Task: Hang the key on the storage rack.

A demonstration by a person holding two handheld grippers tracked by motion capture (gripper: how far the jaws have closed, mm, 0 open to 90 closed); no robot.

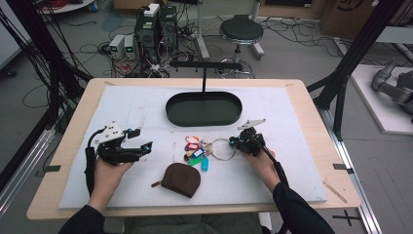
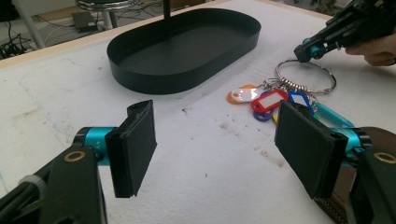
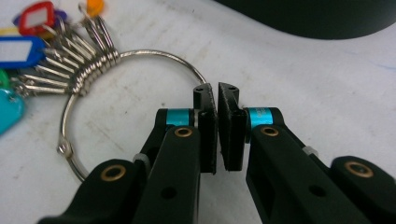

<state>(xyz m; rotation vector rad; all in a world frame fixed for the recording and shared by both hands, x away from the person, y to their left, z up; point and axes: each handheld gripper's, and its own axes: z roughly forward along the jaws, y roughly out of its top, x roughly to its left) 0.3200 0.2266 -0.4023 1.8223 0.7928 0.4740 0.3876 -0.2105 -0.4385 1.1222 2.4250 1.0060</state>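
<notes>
High view: a white mat (image 1: 146, 109) covers most of a wooden table (image 1: 311, 112), leaving a bare wood border on every side. A black oval tray (image 1: 203, 108) sits at the far middle of the mat. Near the centre lies a key ring (image 1: 222, 149) with coloured tags (image 1: 195, 150) fanned to its left, and a brown pouch (image 1: 181, 179) lies nearer the person, close to the mat's front edge. The left gripper (image 1: 137, 138) rests on open mat, well apart from the tags. The right gripper (image 1: 235, 141) meets the ring's right side. Bare mat stretches wide on both outer sides.

Left gripper view: its jaws stand wide apart with nothing but bare mat between them. Ahead lie the tray (image 2: 140, 70), the tags (image 2: 261, 100) and the ring (image 2: 306, 77), with the right gripper (image 2: 303, 51) at the ring's far edge. The pouch (image 2: 369, 133) shows behind the right-hand jaw.

Right gripper view: its jaws are pressed together over the wire of the ring (image 3: 154, 56), where the loop passes between the pads. The tags (image 3: 28, 37) bunch at upper left, the tray's edge (image 3: 317, 23) runs along the top, and bare mat lies to the right.
</notes>
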